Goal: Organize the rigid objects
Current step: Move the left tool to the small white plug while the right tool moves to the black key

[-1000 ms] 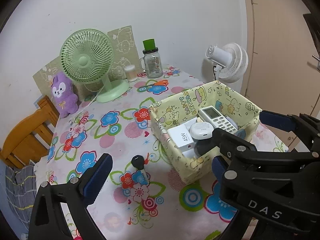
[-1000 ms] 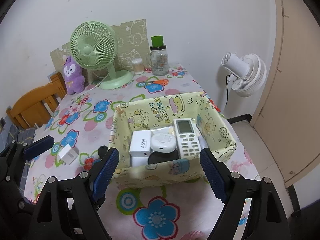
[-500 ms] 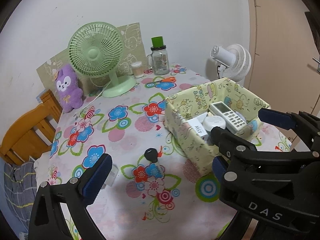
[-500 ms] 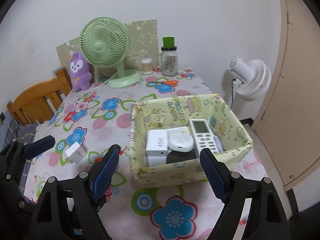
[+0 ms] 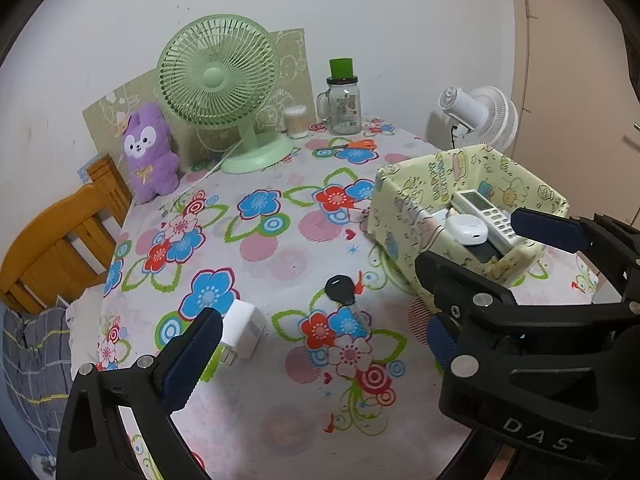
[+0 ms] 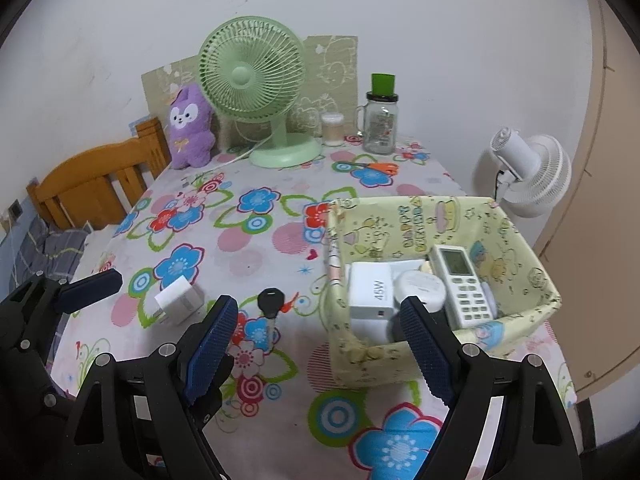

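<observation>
From the right wrist we read "45W" on the white charger inside the yellow fabric basket; the left wrist sees only the basket's remote and round white case. Left of the basket, a black key and a small white plug lie on the flowered tablecloth. Our right gripper and left gripper tilt downward, jaws spread, holding nothing.

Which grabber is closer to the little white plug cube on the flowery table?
Left. The left gripper has the small white charger cube beside its left finger. The right gripper hovers further right, near the yellow fabric basket.
</observation>
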